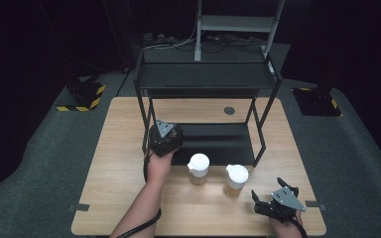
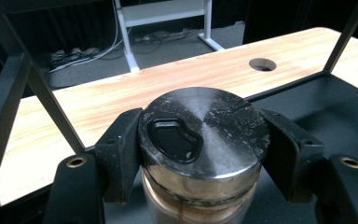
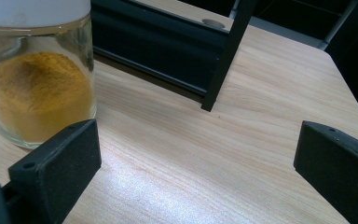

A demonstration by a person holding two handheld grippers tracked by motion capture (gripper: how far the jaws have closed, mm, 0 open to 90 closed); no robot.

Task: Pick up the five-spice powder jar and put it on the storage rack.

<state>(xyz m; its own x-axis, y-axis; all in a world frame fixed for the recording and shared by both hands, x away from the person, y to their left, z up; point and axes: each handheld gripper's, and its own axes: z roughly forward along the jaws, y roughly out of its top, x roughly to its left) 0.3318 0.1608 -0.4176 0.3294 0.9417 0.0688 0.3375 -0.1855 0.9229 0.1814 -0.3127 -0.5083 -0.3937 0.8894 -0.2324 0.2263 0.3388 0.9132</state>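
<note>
My left gripper (image 1: 164, 138) is shut on a glass jar with a black lid (image 2: 204, 135); its pads press on the lid's two sides, and brownish powder shows beneath. It holds the jar at the left end of the black rack's lower shelf (image 1: 223, 144). Two white-lidded jars stand on the table in front of the rack: one (image 1: 198, 168) with darker powder, one (image 1: 236, 180) with yellow powder, which also appears in the right gripper view (image 3: 39, 70). My right gripper (image 1: 273, 198) rests open near the table's front right corner, nothing between its pads (image 3: 58, 161).
The black two-level rack (image 1: 206, 77) stands on the wooden table (image 1: 114, 163), its thin legs (image 3: 223, 60) reaching down to the tabletop. A round cable hole (image 1: 229, 110) lies behind it. Bare wood spreads on the left side.
</note>
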